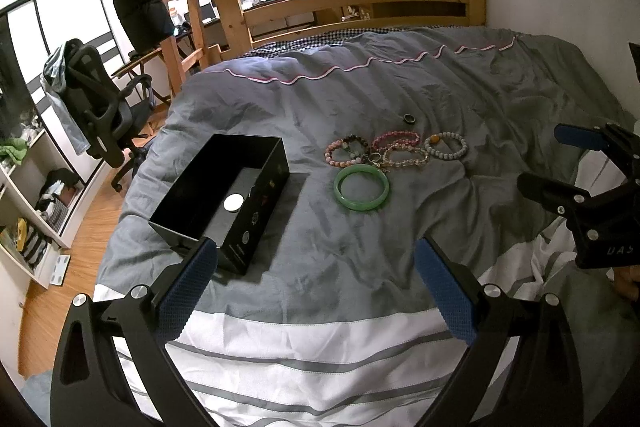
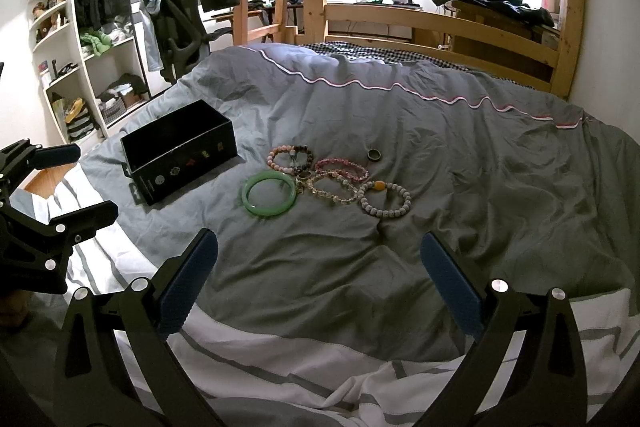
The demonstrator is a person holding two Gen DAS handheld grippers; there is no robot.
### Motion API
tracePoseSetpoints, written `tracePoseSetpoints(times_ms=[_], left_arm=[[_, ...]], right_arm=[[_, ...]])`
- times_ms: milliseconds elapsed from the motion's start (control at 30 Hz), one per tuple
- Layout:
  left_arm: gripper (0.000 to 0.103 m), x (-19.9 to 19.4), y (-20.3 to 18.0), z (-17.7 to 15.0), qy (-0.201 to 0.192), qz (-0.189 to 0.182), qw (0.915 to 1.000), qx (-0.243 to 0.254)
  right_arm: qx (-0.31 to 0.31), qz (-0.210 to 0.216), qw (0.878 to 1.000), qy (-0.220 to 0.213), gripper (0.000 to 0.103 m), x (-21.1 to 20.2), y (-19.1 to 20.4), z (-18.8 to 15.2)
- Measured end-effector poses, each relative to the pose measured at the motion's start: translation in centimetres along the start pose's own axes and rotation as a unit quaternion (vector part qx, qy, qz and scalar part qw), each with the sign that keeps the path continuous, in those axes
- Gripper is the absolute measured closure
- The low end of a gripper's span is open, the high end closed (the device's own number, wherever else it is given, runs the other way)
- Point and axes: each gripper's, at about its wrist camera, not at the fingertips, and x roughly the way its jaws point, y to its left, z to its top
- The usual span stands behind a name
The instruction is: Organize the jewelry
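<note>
A green jade bangle (image 1: 362, 188) (image 2: 269, 199) lies on the grey duvet beside a cluster of beaded bracelets (image 1: 394, 151) (image 2: 336, 179) and a dark ring (image 1: 408, 118) (image 2: 374, 155). A grey bead bracelet with an orange bead (image 1: 445, 145) (image 2: 385, 199) lies at the cluster's right. An open black box (image 1: 224, 199) (image 2: 178, 151) sits to the left, with a white disc (image 1: 233, 203) inside. My left gripper (image 1: 316, 263) is open and empty, near the box's front corner. My right gripper (image 2: 320, 255) is open and empty, short of the jewelry.
The grey duvet (image 1: 400, 259) covers a bed with a wooden frame (image 2: 400, 15). An office chair (image 2: 180, 15) and white shelves (image 2: 72, 67) stand at the left. The right gripper shows at the left wrist view's right edge (image 1: 560, 163); the left gripper shows at the right wrist view's left edge (image 2: 76, 183).
</note>
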Motion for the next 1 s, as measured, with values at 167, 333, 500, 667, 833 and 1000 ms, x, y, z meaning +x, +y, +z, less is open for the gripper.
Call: tracePoseSetpoints(times_ms=[167,333,500,667,833,1000], left_arm=[[0.006,0.01,-0.02,-0.01,0.000,0.000,1.0000,0.000],[0.006,0.01,-0.05,-0.01,0.001,0.001,1.0000,0.000],[0.006,0.00,-0.08,0.04,0.001,0.001,1.0000,0.000],[0.006,0.00,-0.10,0.07,0.001,0.001,1.0000,0.000],[0.006,0.02,-0.20,-0.04,0.002,0.001,1.0000,0.001],[0.006,0.13,-0.29,-0.23,0.006,-0.001,1.0000,0.001]], right_arm=[[-0.001,0.000,1.000,0.000,0.003,0.00,0.01,-0.01],[0.000,0.000,1.000,0.000,0.003,0.00,0.05,0.05],[-0.001,-0.001,1.000,0.000,0.003,0.00,0.08,0.07],[-0.001,-0.001,1.000,0.000,0.003,-0.01,0.11,0.10],[-0.001,-0.001,1.000,0.001,0.003,0.00,0.14,0.11],[0.001,0.003,1.000,0.008,0.003,0.41,-0.02,-0.09]])
